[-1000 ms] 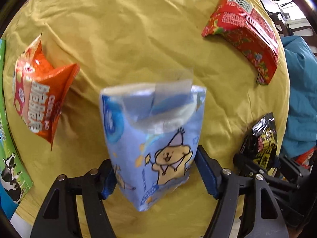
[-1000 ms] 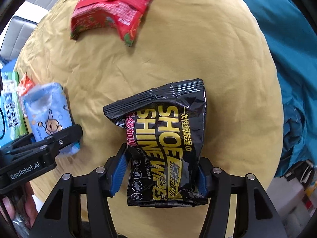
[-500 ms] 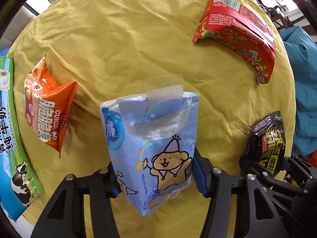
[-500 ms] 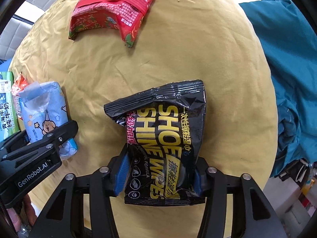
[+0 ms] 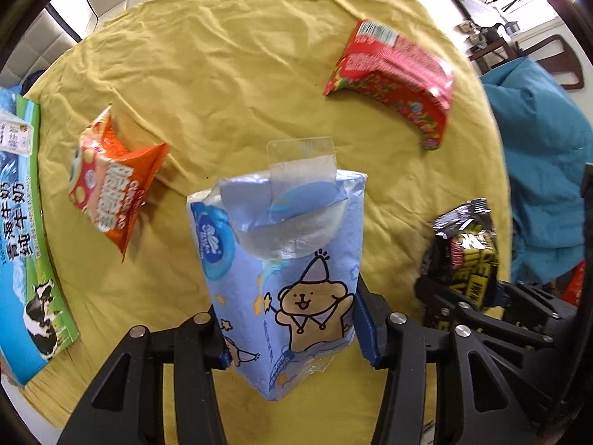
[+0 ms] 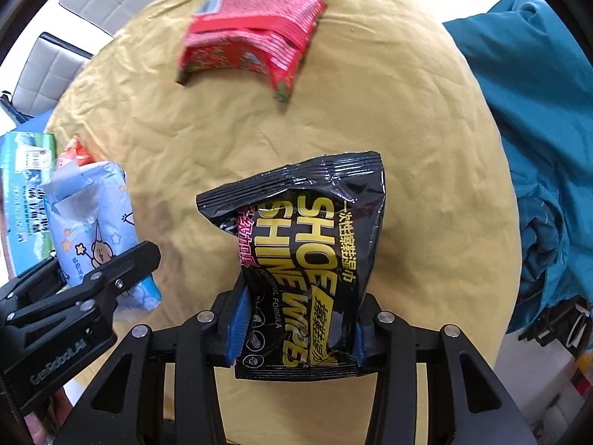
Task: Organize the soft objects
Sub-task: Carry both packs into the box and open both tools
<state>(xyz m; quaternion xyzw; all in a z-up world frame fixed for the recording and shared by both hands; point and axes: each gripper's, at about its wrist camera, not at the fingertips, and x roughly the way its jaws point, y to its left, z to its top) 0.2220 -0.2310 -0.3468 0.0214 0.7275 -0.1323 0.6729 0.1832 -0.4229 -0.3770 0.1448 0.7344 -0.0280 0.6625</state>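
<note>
Tissues in a blue cartoon pack are clamped low down between the pads of the left gripper, held above the yellow cloth, while the black wipes pouch is pinched at its lower half by the right gripper. Both are judged light, soft and easily crushed, the glossy pouch perhaps slippery. Ahead, a red packet and an orange snack bag are best taken across their middles.

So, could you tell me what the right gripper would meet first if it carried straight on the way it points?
The right gripper, shut on the black shoe-wipes pack, would probably bring that pack onto bare yellow cloth first; the red pack lies further ahead and left, though depth is unclear.
</note>
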